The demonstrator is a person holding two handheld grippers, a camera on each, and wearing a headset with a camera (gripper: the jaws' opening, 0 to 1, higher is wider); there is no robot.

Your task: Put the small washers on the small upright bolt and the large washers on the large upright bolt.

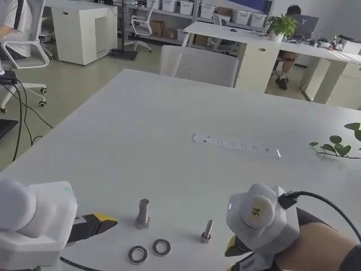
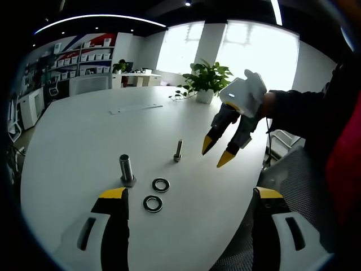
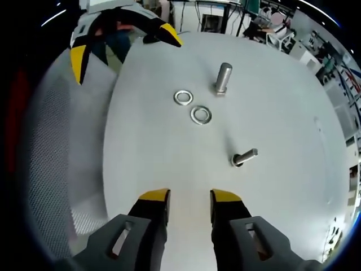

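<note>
On the white table [image 1: 141, 130] a large bolt [image 1: 143, 213] and a small bolt [image 1: 207, 231] stand upright, a short way apart. Two large washers [image 1: 137, 254] [image 1: 161, 247] lie flat in front of them, side by side. My left gripper [image 1: 96, 226] hovers left of the large bolt, open wide and holding nothing. The left gripper view looks between its jaws [image 2: 189, 195] at the washers [image 2: 161, 184] [image 2: 152, 203] and both bolts [image 2: 126, 169] [image 2: 178, 151]. My right gripper [image 1: 232, 247] hangs right of the small bolt, narrowly open [image 3: 189, 196] and holding nothing. The small bolt [image 3: 244, 157] lies ahead of it.
A white power strip [image 1: 236, 145] lies farther back on the table, and plant leaves [image 1: 337, 147] reach in at the right edge. A grey chair [image 1: 197, 65] stands behind the table's far edge. The near table edge runs just under both grippers.
</note>
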